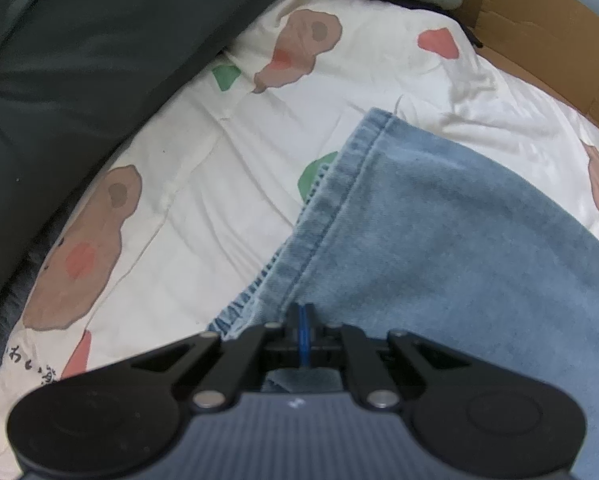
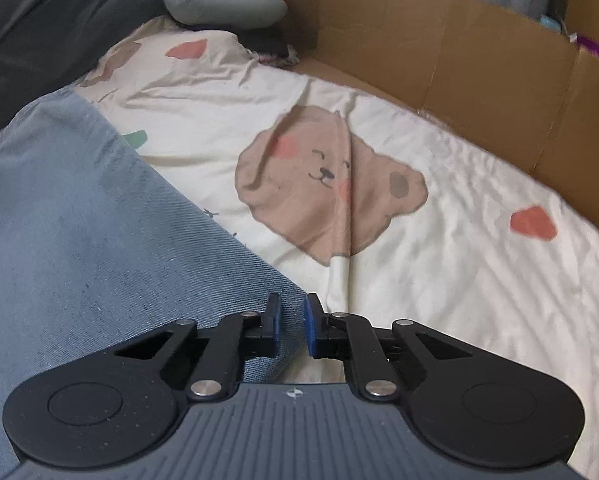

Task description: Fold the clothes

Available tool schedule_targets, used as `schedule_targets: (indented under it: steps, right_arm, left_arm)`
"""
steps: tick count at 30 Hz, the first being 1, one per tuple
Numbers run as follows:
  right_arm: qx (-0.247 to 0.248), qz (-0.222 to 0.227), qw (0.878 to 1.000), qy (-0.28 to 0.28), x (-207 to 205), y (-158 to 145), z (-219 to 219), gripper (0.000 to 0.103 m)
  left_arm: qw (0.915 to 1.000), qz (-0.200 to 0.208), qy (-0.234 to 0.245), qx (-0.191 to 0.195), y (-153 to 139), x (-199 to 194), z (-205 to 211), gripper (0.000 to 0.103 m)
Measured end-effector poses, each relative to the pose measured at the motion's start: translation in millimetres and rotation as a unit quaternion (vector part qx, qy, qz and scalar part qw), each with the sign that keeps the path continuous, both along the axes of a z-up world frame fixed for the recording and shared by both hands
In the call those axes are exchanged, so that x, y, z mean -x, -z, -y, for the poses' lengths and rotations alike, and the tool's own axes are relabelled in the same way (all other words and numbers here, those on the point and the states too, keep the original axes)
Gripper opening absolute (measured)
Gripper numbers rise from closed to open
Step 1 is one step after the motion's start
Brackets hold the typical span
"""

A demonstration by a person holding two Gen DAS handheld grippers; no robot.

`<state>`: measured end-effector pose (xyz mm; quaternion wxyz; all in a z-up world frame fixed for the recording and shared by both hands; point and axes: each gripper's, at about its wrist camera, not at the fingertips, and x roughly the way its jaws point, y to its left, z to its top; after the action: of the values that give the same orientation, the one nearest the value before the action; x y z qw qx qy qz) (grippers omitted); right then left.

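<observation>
A bed with a cream bear-print sheet (image 2: 439,280) carries light blue jeans (image 1: 439,240), spread flat, hem toward a grey pillow (image 2: 223,4).

I am holding both wrist cameras low and close over the bed, each looking forward along its own fingers. My left camera is riding just behind my left gripper (image 1: 304,322), facing across the jeans (image 1: 439,240) toward the dark cushion (image 1: 79,60). My right camera is sitting behind my right gripper (image 2: 293,326), facing the cardboard wall (image 2: 459,56). Both views are sharing the jeans, the bear-print sheet (image 2: 439,280) and that cardboard at the far side.
</observation>
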<state>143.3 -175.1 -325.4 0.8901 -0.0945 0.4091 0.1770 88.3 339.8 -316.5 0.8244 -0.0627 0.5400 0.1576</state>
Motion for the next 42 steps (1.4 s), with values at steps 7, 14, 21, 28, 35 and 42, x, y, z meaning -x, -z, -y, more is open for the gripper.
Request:
schedule_targets:
  steps: [7, 14, 21, 28, 35, 42]
  right_arm:
    - [-0.007, -0.02, 1.0, 0.003, -9, 7, 2, 0.008]
    - [-0.042, -0.015, 0.999, -0.007, 8, -9, 10, 0.009]
    - [-0.021, -0.028, 0.997, -0.072, 53, -1, -9, 0.009]
    - [-0.04, -0.053, 0.996, -0.062, 69, -2, -6, 0.01]
    - [-0.053, -0.066, 0.993, -0.086, 88, -12, -10, 0.011]
    - [-0.067, -0.076, 0.989, -0.111, 106, -22, -16, 0.018]
  left_arm:
    - [1.0, -0.006, -0.007, 0.003, 0, -2, -1, 0.003]
    - [0.9999, 0.011, 0.007, -0.001, -17, 7, 11, 0.007]
    - [0.9997, 0.016, 0.013, 0.011, -19, 18, 17, 0.01]
    - [0.9991, 0.018, 0.029, 0.026, -19, 25, 25, 0.031]
    - [0.9948, 0.023, 0.079, 0.06, -15, 25, 53, 0.031]
    - [0.9766, 0.009, 0.167, 0.135, -3, 22, 103, 0.031]
